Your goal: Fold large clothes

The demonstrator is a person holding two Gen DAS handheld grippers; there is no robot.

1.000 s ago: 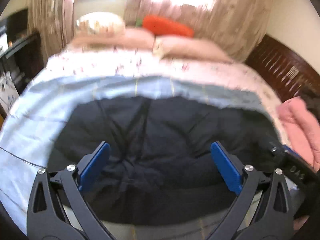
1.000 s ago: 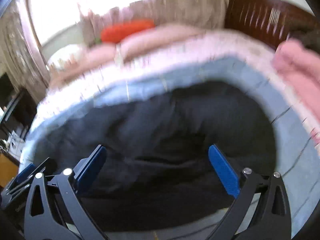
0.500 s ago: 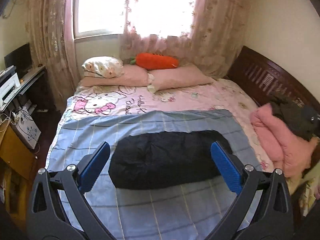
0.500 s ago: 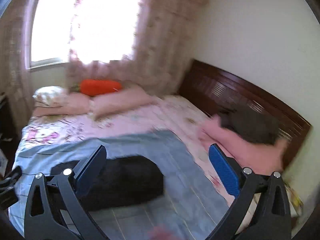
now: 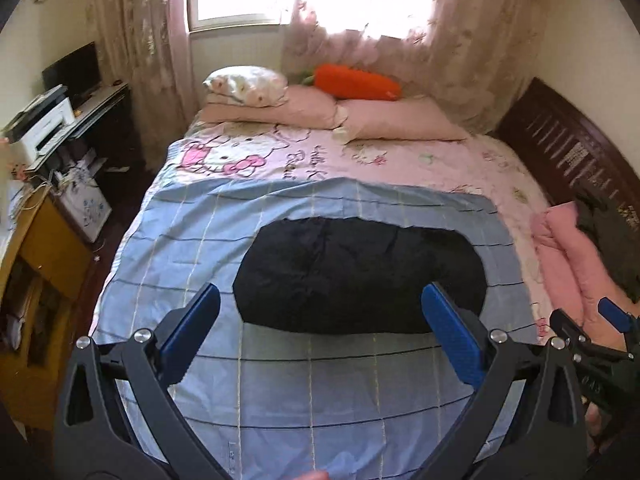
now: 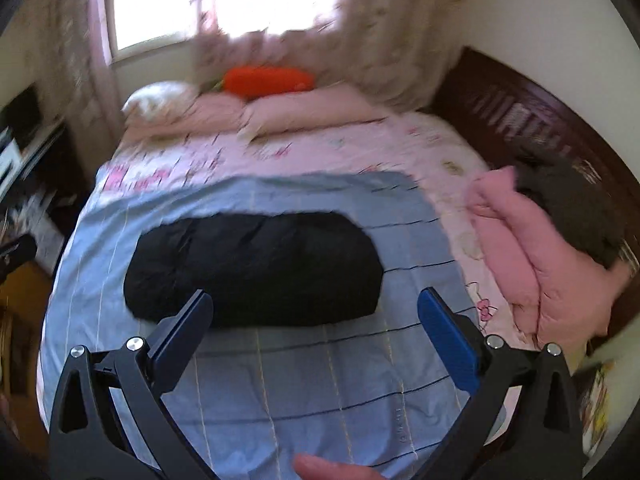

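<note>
Your left gripper (image 5: 320, 316) and right gripper (image 6: 316, 316) both gape wide, holding nothing. No readable writing shows. Your dark navy garment (image 5: 360, 276) lies folded into a puffy oblong bundle on the blue checked sheet (image 5: 320, 392).

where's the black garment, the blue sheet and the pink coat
black garment (image 5: 360, 272), left wrist view, middle of the folded bundle
blue sheet (image 5: 192, 232), left wrist view, bare part left of the garment
pink coat (image 6: 532, 264), right wrist view, middle of its folds
</note>
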